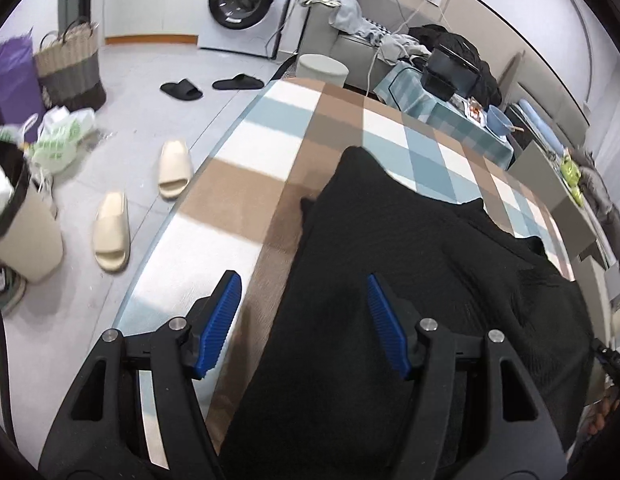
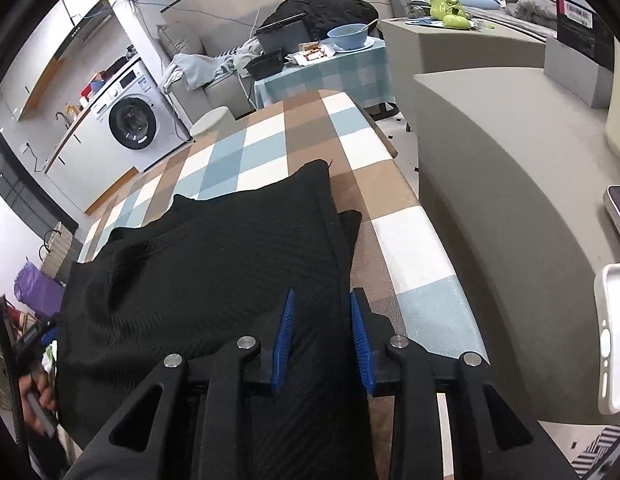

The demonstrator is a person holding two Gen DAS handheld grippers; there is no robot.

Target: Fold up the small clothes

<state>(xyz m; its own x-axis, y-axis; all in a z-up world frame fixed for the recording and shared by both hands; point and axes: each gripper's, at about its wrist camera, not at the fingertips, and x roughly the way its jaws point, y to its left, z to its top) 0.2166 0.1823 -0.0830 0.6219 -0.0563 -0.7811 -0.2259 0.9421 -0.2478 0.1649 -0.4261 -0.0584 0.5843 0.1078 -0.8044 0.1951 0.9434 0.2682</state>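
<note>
On checked table (image 1: 246, 184), ribbed black garment (image 1: 389, 280), rumpled; left tool (image 1: 306, 312) released; right tool (image 2: 321, 332) released

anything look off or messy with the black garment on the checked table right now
The black garment lies rumpled rather than flat on the checked table: a crease bulges near its middle, and along the right edge a lower layer pokes out past the top one, so the edges don't line up. No damage shows.

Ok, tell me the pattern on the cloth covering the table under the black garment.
Checked tablecloth: brown, light blue and white squares. The right wrist view shows it best.
</note>
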